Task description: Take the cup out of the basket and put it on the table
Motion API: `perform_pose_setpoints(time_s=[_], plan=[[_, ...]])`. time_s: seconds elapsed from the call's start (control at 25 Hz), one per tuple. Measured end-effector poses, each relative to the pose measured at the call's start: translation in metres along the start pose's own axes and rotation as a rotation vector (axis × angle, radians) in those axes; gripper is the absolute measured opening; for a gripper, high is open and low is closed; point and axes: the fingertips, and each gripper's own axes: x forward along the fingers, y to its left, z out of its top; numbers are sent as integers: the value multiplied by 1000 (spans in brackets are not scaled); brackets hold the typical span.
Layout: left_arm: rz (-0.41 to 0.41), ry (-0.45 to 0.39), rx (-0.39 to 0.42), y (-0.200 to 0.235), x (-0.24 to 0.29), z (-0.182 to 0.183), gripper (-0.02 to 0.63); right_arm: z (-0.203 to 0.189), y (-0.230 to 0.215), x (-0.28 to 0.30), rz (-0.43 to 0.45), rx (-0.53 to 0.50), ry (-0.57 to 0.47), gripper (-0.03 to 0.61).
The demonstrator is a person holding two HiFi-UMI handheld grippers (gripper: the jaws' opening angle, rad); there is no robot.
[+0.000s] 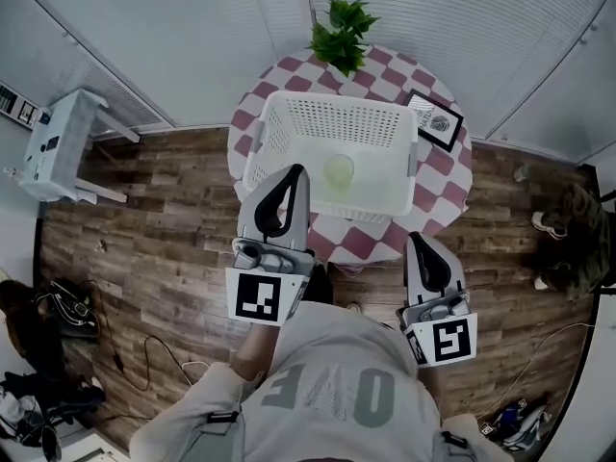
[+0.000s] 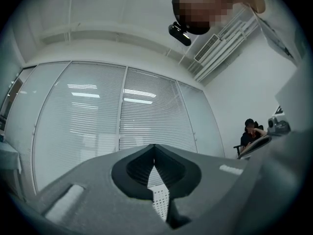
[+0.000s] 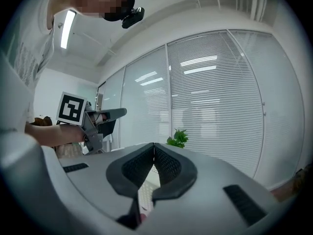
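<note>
Currently cup (image 1: 339, 172) stands upright in basket (image 1: 289, 114), just right of left tongs (image 1: 295, 171); right tongs (image 1: 416, 240) farther; both closed, empty.

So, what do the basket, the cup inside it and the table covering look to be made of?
Basket: probably white plastic; matte moulded walls with a regular grid of holes.
Cup: pale green and translucent-looking, likely plastic, possibly glass.
Tablecloth: red-and-white checks, seemingly hanging over the round edge, so cloth or vinyl; I cannot tell which.
</note>
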Motion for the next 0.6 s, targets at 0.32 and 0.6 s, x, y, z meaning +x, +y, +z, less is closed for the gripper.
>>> perform_pose_setpoints(time_s=[0.32, 0.6], plan=[[-14, 32, -35, 81, 51, -33, 5, 17, 2, 103, -20, -31, 52, 9], [-55, 55, -119, 130, 92, -63, 5, 9, 9, 169, -53, -49, 158, 9]])
